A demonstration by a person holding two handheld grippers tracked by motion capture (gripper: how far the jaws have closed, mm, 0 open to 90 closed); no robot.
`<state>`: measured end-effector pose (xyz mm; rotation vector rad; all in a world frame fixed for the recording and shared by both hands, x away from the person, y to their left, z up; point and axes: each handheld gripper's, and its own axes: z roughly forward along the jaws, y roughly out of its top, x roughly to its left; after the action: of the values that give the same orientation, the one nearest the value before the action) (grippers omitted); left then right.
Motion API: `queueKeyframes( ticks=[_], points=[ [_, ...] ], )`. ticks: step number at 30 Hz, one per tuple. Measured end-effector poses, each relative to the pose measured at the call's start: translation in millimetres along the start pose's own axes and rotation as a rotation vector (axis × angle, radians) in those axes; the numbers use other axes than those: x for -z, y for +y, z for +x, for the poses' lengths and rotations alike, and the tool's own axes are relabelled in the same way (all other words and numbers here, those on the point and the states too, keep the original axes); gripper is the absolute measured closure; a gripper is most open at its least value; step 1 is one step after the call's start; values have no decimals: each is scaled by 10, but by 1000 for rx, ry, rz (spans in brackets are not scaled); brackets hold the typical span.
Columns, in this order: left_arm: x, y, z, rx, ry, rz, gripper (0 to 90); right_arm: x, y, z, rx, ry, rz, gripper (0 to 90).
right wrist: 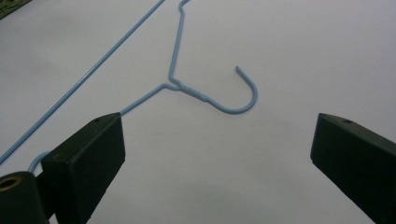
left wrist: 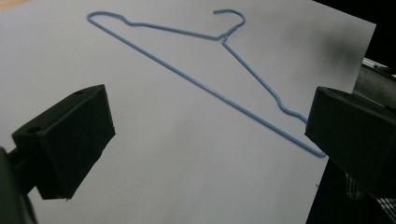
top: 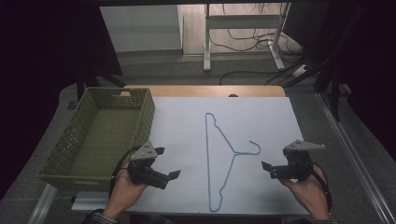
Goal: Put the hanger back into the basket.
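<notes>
While both grippers gape empty, the thin blue wire hanger [top: 219,158] lies flat, hook rightward.

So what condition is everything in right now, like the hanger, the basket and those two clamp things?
Blue wire hanger: lying flat on the white sheet, untouched, hook toward the right gripper.
Green basket: upright at the table's left edge, nothing inside.
White sheet: spread flat over the table.
Left gripper: jaws open, holding nothing.
Right gripper: jaws open, holding nothing, facing the hanger's hook.
</notes>
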<state>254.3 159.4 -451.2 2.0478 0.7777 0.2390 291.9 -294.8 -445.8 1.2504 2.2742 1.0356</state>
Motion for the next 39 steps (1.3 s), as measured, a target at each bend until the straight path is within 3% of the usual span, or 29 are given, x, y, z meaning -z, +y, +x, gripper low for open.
queueKeyframes(
  ticks=[11, 17, 21, 22, 25, 29, 30, 39],
  points=[
    [-326, 91, 66, -1, -49, 57, 13, -210, 182, -44, 21, -5, 18, 68],
    [-470, 156, 80, -19, -67, 71, 0, -335, 274, -114, 25, -17, 46, 135],
    [-575, 186, 92, -21, -72, 72, 0, -412, 323, -174, 28, -32, 60, 231],
    [-598, 192, 94, -22, -72, 73, 0, -462, 358, -206, 38, -43, 73, 289],
    [-655, 200, 93, -31, -68, 82, 0, -533, 394, -241, 39, -28, 77, 358],
    [-687, 173, 80, -59, -50, 103, 0, -730, 448, -290, 42, -23, 94, 438],
    [-692, 160, 82, -66, -44, 108, 0, -837, 459, -318, 48, -32, 111, 498],
    [-726, 120, 89, -62, -46, 103, 0, -1061, 394, -419, 59, -54, 180, 714]
  ],
)
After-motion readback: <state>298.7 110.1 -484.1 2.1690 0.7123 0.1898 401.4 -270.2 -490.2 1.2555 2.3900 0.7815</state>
